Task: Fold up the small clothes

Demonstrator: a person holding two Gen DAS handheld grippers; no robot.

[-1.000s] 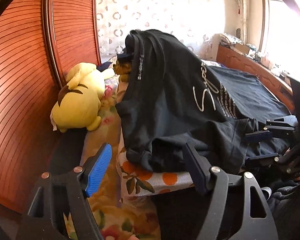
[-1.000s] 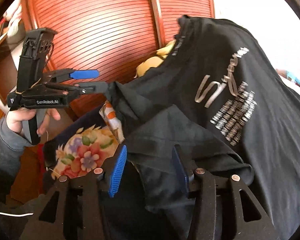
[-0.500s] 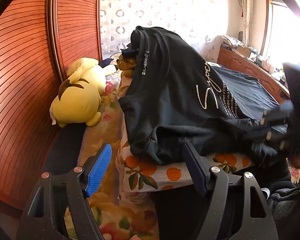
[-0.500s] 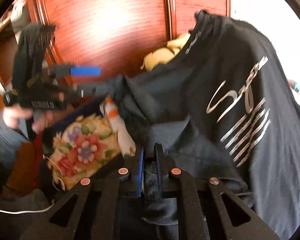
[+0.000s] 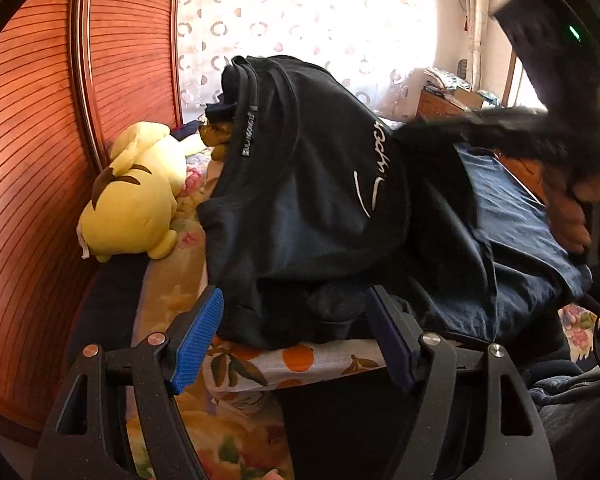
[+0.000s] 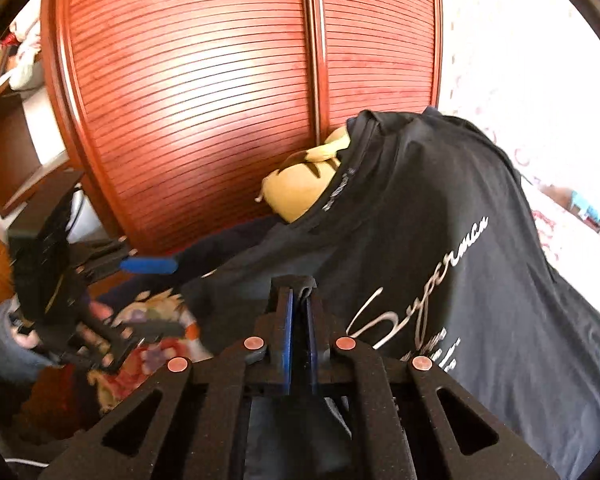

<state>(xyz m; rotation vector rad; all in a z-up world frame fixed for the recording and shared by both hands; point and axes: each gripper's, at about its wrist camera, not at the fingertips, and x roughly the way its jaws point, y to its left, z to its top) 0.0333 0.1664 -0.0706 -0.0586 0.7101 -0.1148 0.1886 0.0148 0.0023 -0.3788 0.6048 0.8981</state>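
In the left wrist view you are holding your left gripper [image 5: 292, 332] wide apart, gripping nothing, its pads flanking the near hem of the black T-shirt [image 5: 308, 216] draped on the floral bedding [image 5: 300, 360]; no containers are showing. In the right wrist view your right gripper [image 6: 298, 312] is pinching a fold of that shirt, so you are starting a fold, and next you probably need the left gripper clamping the hem.

A yellow plush toy [image 5: 134, 196] and slatted wooden doors [image 5: 40, 160] hem in the black shirt's [image 5: 300, 200] left side.

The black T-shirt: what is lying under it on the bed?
Under the black T-shirt a cloth with orange fruit print shows at the near edge. A yellow plush toy lies beside the collar. What props the shirt up is covered.
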